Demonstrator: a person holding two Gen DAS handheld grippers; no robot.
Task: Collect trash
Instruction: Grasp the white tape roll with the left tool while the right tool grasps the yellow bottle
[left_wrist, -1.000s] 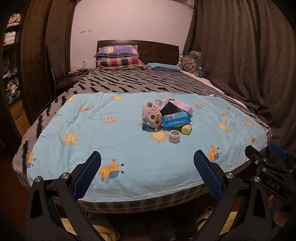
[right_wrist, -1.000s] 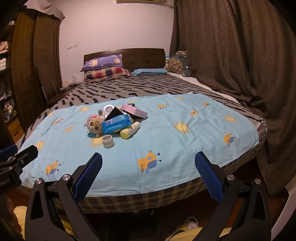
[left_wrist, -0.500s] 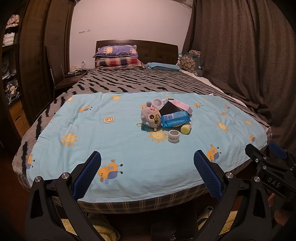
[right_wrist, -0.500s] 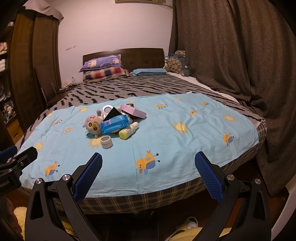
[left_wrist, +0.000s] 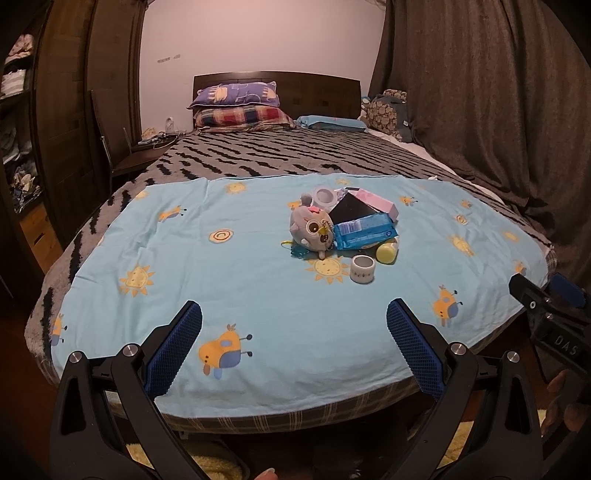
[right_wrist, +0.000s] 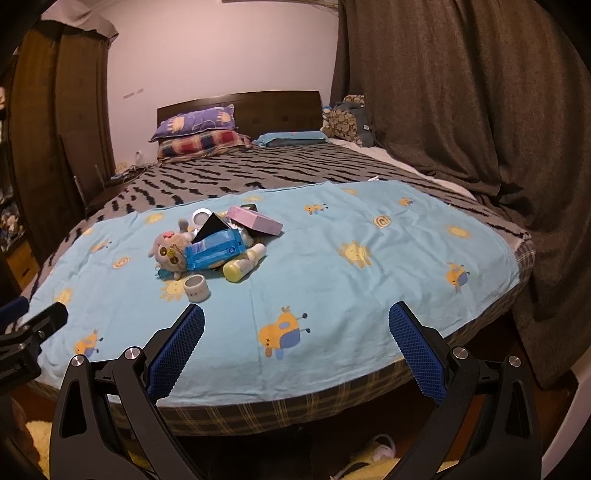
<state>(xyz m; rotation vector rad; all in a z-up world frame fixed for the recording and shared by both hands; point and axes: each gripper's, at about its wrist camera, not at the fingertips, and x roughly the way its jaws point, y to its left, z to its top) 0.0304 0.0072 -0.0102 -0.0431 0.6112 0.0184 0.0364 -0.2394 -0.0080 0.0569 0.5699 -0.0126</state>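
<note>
A pile of items lies on the light blue sheet (left_wrist: 240, 288) on the bed: a grey plush toy (left_wrist: 312, 229), a blue wipes packet (left_wrist: 365, 230), a pink box (left_wrist: 376, 199), a black flat item (left_wrist: 351, 210), a yellow-capped bottle (left_wrist: 386, 253), a small white tape roll (left_wrist: 362, 269) and a larger roll (left_wrist: 325, 195). The same pile shows in the right wrist view, with the plush (right_wrist: 171, 253) and packet (right_wrist: 216, 253). My left gripper (left_wrist: 293, 332) is open and empty, well short of the pile. My right gripper (right_wrist: 295, 332) is open and empty near the foot of the bed.
Pillows (left_wrist: 236, 105) lie at the headboard. A dark curtain (left_wrist: 498, 110) hangs on the right. A chair (left_wrist: 122, 155) and wardrobe (left_wrist: 66, 110) stand on the left. The right gripper's body (left_wrist: 546, 325) shows at the left view's right edge.
Both grippers have drifted slightly; the pile sits a little lower and nearer in both views. Nothing has been taken hold of.
</note>
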